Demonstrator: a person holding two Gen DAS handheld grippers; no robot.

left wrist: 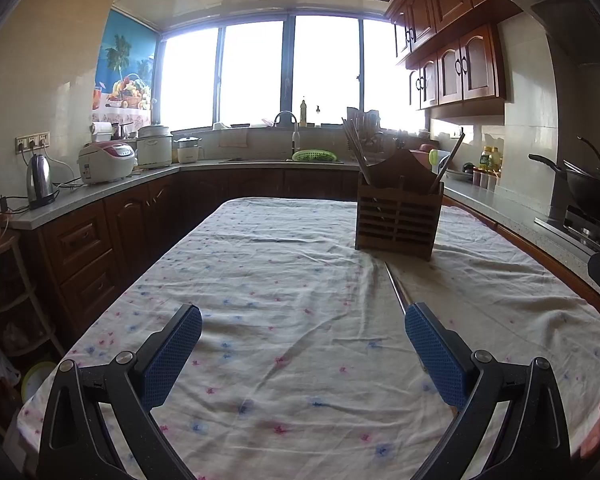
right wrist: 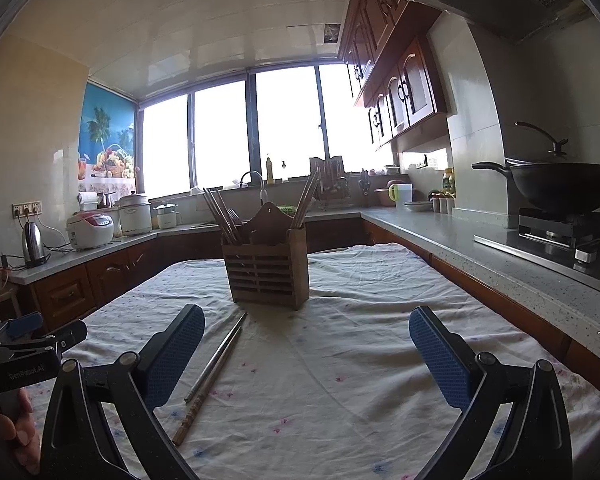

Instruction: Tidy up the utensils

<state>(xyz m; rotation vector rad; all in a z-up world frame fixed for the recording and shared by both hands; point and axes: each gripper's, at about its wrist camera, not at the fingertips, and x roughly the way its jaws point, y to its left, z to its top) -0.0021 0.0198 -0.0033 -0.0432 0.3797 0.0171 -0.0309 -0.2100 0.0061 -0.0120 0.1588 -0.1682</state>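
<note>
A brown slatted wooden utensil holder [left wrist: 398, 216] [right wrist: 266, 268] stands upright on the cloth-covered table, with several chopsticks leaning in its left and right compartments. Two chopsticks [right wrist: 214, 372] lie side by side on the cloth in front of the holder; in the left wrist view only their tips [left wrist: 396, 286] show, beside the right finger. My left gripper [left wrist: 303, 324] is open and holds nothing; it also shows at the left edge [right wrist: 28, 340] of the right wrist view. My right gripper [right wrist: 307, 326] is open and holds nothing, the chopsticks just right of its left finger.
The table's floral cloth [left wrist: 280, 280] is wrinkled. Counters run along three sides: a kettle [left wrist: 39, 180] and rice cookers [left wrist: 106, 160] on the left, a sink and green basket [left wrist: 314, 155] at the back, a wok on a stove [right wrist: 560, 188] on the right. A hand [right wrist: 16, 432] holds the left gripper.
</note>
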